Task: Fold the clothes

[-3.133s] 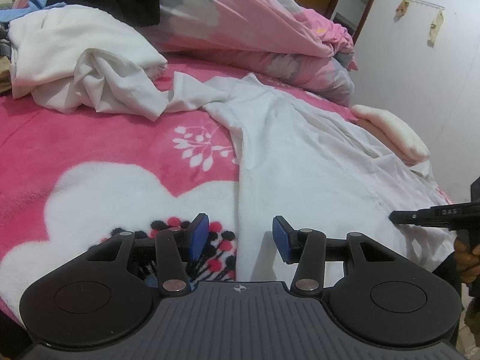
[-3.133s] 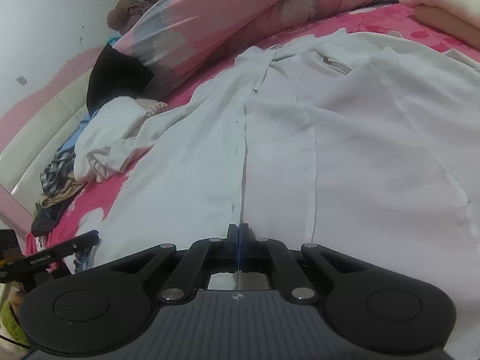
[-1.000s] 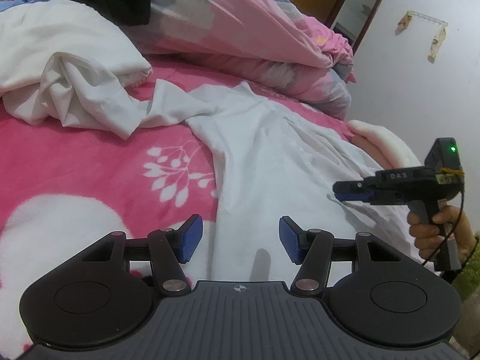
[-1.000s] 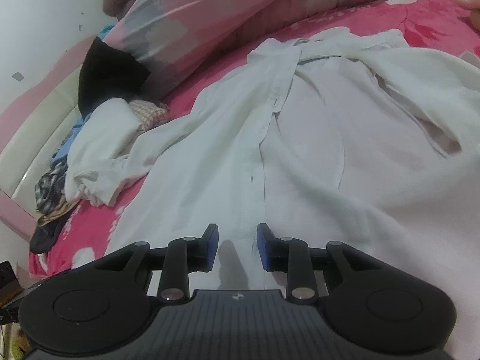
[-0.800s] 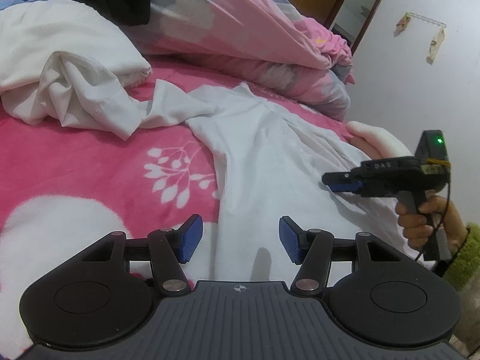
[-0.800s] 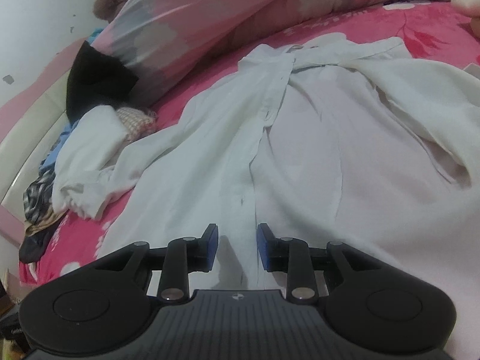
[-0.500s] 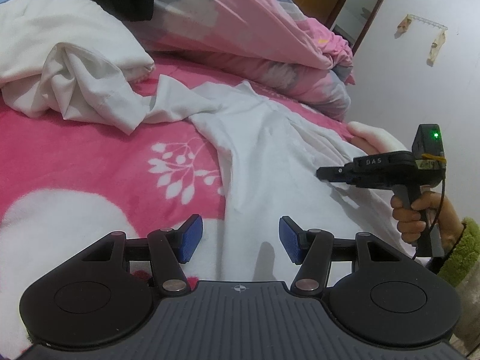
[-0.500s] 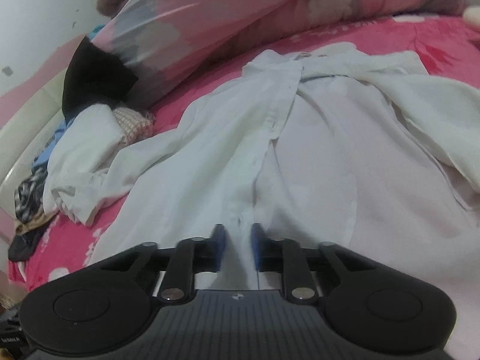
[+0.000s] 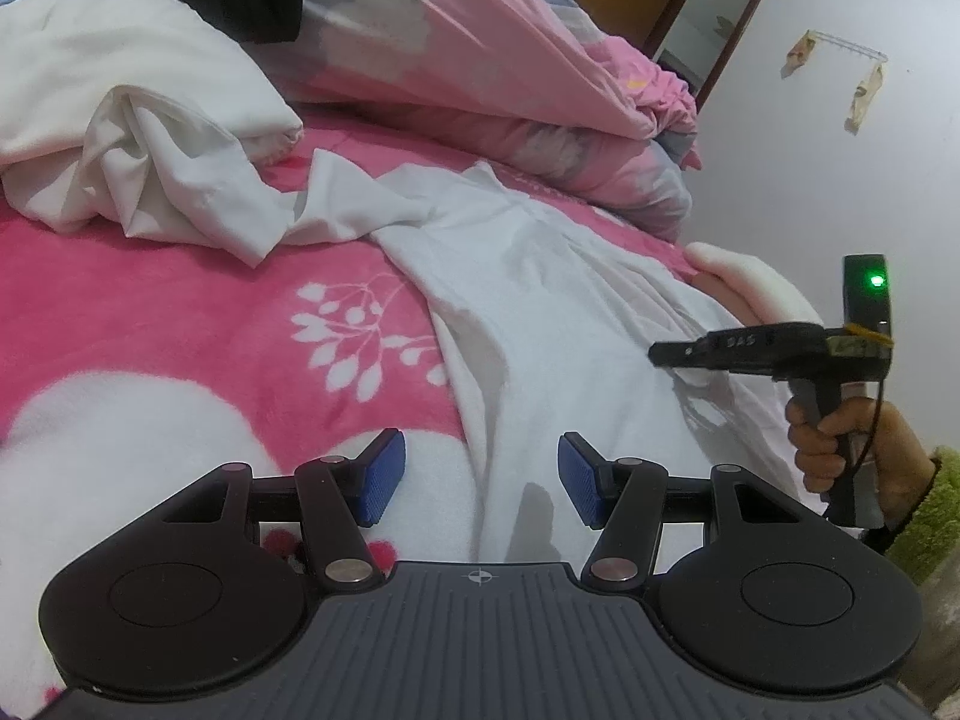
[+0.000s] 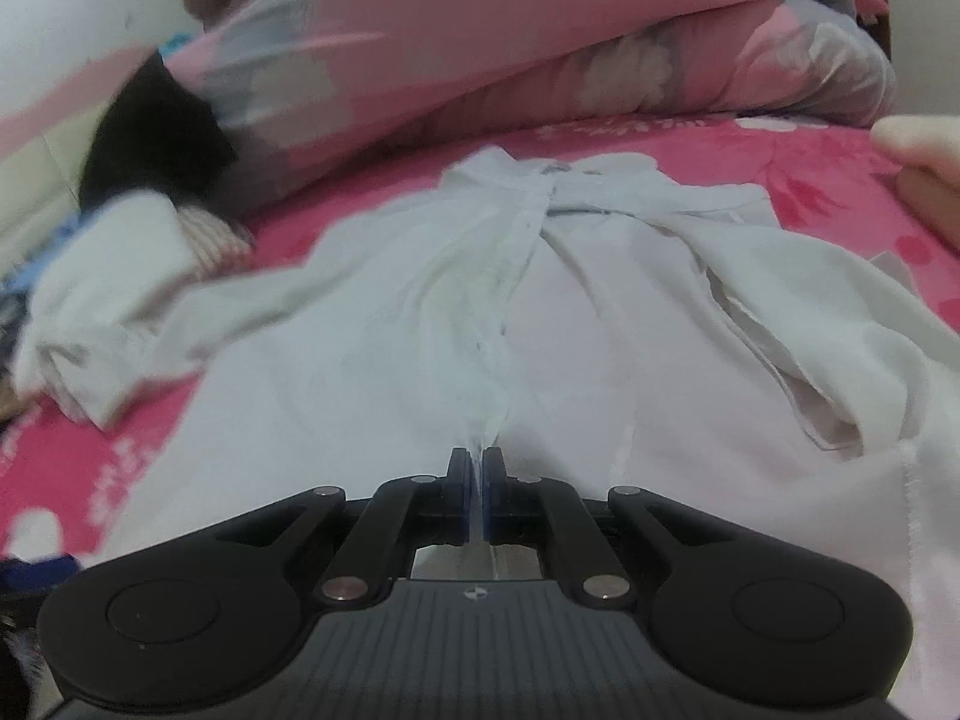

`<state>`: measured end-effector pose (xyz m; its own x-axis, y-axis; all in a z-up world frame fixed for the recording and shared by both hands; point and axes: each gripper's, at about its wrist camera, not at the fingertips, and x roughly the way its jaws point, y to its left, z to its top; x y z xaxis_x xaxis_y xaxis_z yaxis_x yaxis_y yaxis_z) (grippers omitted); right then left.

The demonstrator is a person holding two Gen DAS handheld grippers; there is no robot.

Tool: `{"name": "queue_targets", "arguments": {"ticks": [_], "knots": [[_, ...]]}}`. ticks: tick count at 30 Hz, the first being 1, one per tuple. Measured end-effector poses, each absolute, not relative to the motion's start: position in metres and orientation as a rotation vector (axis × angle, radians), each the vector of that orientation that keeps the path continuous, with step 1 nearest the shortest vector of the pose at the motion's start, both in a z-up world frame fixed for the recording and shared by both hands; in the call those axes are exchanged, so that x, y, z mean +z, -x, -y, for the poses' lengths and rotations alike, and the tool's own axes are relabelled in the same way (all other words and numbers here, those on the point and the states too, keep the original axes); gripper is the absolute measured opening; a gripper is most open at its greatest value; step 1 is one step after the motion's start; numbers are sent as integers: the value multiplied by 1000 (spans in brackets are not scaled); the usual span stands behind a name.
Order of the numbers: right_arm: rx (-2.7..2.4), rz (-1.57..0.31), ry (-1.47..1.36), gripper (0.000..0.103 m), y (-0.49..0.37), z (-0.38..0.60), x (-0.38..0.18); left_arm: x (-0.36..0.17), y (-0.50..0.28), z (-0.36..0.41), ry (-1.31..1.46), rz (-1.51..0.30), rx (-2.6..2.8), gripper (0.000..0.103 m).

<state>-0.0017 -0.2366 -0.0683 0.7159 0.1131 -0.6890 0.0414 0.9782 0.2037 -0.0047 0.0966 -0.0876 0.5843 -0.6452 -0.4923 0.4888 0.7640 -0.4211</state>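
Now | right gripper [image 10: 476, 495] pinched on white shirt [image 10: 420, 360] placket | left gripper [image 9: 480, 483] spread apart above shirt hem | pink bed [image 9: 150, 312]

Soft, even indoor light, faint shadows. Left wrist view is sharp; right wrist view is motion-blurred, worst at far left. Fisheye bends edges.
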Motion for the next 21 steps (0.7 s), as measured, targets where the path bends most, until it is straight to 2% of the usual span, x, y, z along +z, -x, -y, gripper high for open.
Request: {"name": "queue_targets", "arguments": {"ticks": [3,6,14,19,20,21], "knots": [[12,-781,-198,10,2,235,-68,-87,8,-96,239,-677,-662,56],[1,-747,-195,18,8,234,-54,-87,10,-97,229,-672,-660,56],[52,-694,-200,19,-18,230,-35,-88,13,-96,208,-667,-660,56],[92,-755,-434,20,-57,263,-51,-89,13,-96,196,-661,-664,56],[104,-771,-494,21,-65,271,-55,-90,13,-96,196,-662,-666,56],[116,-786,-548,27,-73,279,-60,-90,12,-96,196,-661,-668,56]]}}
